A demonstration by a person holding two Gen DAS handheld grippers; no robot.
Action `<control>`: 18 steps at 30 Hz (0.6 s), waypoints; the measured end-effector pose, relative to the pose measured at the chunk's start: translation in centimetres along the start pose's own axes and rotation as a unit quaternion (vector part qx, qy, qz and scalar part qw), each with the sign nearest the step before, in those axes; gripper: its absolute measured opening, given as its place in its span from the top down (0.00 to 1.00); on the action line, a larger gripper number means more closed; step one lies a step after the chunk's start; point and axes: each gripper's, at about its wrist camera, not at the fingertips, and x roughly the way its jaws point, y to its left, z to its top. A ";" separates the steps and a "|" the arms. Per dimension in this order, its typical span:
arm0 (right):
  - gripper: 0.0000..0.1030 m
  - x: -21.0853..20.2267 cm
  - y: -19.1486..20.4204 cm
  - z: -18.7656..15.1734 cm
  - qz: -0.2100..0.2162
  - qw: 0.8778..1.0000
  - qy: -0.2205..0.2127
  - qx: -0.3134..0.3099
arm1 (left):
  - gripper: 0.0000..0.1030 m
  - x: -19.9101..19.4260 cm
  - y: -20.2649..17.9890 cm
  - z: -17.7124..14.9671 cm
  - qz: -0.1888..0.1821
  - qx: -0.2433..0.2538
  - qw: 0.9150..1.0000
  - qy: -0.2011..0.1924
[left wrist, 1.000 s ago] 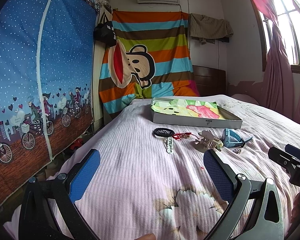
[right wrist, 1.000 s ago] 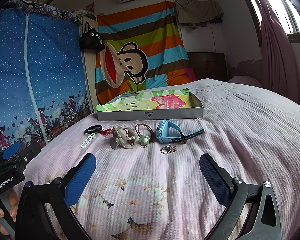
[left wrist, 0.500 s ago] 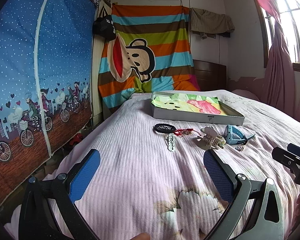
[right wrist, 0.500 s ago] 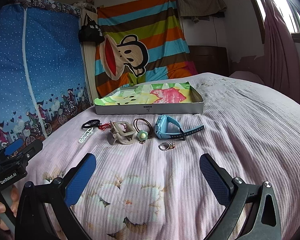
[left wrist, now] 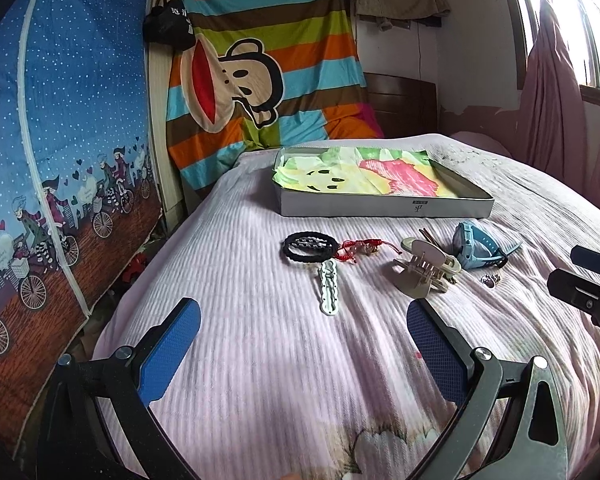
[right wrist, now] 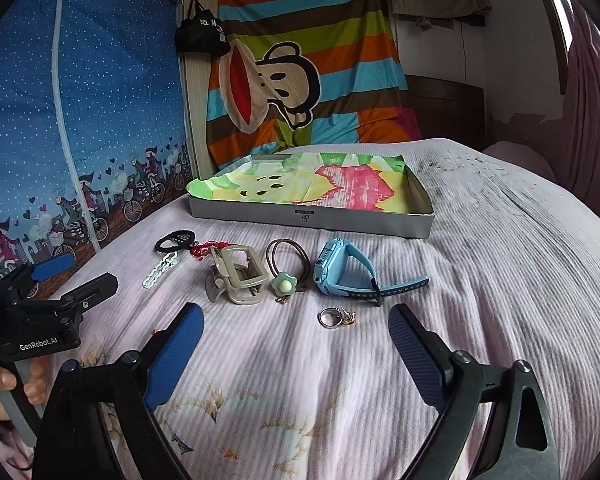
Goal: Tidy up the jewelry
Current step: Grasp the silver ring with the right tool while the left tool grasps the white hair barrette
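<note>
Nearest to me, my right tool [right wrist: 294, 340] hangs over the bed [right wrist: 500, 280] with blue textured pads; its jaws have just been closing a little, yet they stand wide with nothing between them. My left tool [left wrist: 302, 338] is likewise spread wide and empty, pads clear of the cover. A hand [right wrist: 4, 390] grips the left tool's handle at the edge of the right view.

The bedcover is pink, ribbed cloth with a printed flower pattern. Just beyond the right tool lies a small metal ring [right wrist: 329, 317] with tiny gold-coloured pieces [right wrist: 349, 317] touching it. Behind these, in a loose row from left to right: a white scalloped hair clip [right wrist: 160, 271], a black braided hair tie [right wrist: 175, 241], a red cord bracelet [right wrist: 202, 249], a beige plastic claw clip [right wrist: 238, 280], a brown elastic hair tie with a pale green flower [right wrist: 286, 285], and a blue plastic watch [right wrist: 342, 274] resting on its side with its strap lying out to the right.

Farther back sits the one container, a shallow rectangular grey tray [right wrist: 312, 220], lined with a crinkled sheet [right wrist: 320, 186] printed in green, yellow and pink. I see no jewelry in it; all items lie on the bed, in front of the tray.
</note>
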 end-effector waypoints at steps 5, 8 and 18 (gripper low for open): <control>0.46 2.0 -2.1 0.4 0.024 0.999 0.030 0.010 | 0.05 2.3 0.6 0.8 -0.026 -0.014 0.999 0.021; 0.57 3.5 -3.2 0.0 0.034 0.997 0.058 0.039 | 0.13 3.8 0.6 1.0 -0.042 -0.014 0.998 0.038; 0.67 7.7 -3.5 -1.2 0.028 0.990 0.129 0.056 | 0.44 7.1 0.3 0.8 -0.092 -0.018 0.993 0.075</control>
